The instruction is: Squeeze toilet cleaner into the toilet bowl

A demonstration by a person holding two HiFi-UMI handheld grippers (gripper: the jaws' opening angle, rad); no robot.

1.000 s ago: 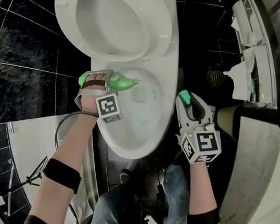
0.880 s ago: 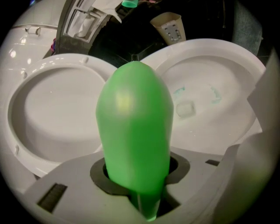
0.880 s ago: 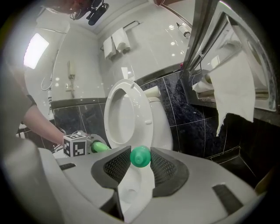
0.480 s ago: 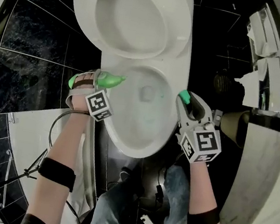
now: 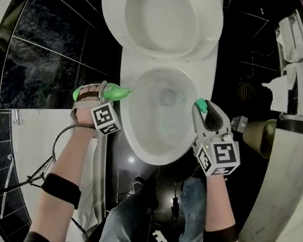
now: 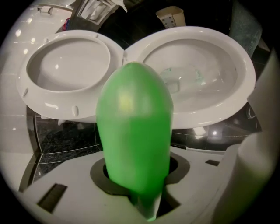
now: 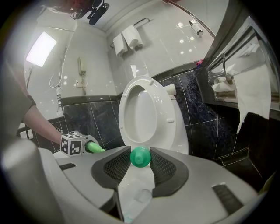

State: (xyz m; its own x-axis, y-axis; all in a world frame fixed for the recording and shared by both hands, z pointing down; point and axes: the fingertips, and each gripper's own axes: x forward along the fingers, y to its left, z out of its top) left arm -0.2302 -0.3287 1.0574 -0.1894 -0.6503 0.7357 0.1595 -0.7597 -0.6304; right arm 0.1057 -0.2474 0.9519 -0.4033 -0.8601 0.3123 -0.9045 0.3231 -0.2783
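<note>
The white toilet bowl (image 5: 160, 119) stands open with its seat and lid (image 5: 162, 17) raised; faint green streaks of cleaner lie inside the bowl (image 6: 197, 78). My left gripper (image 5: 110, 92) is shut on the green toilet-cleaner bottle (image 5: 117, 90), beside the bowl's left rim, nozzle toward the bowl. In the left gripper view the bottle (image 6: 134, 127) fills the middle. My right gripper (image 5: 202, 108) hovers at the bowl's right rim, shut on the small green cap (image 7: 140, 156). The right gripper view also shows the left gripper (image 7: 72, 144) and the raised seat (image 7: 144, 111).
Black tiled floor and walls surround the toilet. A paper holder with torn tissue (image 5: 282, 90) hangs at the right, a beige bin (image 5: 259, 134) below it. Cables and a stand leg (image 5: 26, 189) lie at the lower left. The person's jeans-clad legs (image 5: 141, 224) stand before the bowl.
My left gripper has carried the bottle leftward, from over the bowl to outside its left rim. The right gripper stays by the right rim with the cap. The toilet has shifted right in the head view.
</note>
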